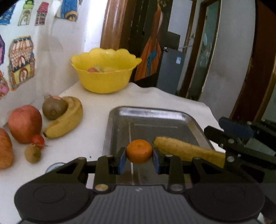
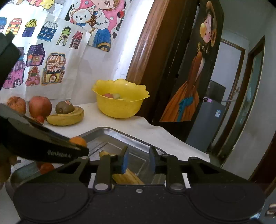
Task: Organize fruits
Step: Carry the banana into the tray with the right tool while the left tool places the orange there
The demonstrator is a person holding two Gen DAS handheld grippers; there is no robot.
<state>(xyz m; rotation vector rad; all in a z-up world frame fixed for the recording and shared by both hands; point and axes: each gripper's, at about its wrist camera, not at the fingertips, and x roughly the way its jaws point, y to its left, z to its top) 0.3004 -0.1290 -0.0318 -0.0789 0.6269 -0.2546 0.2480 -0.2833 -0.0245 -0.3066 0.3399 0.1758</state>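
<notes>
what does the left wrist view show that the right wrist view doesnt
Only the left wrist view shows the orange pinched squarely between the left claw pads, plus a small kiwi near the apples. Only the right wrist view shows the right claw open with nothing between its pads, and a teddy bear drawing. Both share the yellow bowl, metal tray, banana and corn.
</notes>
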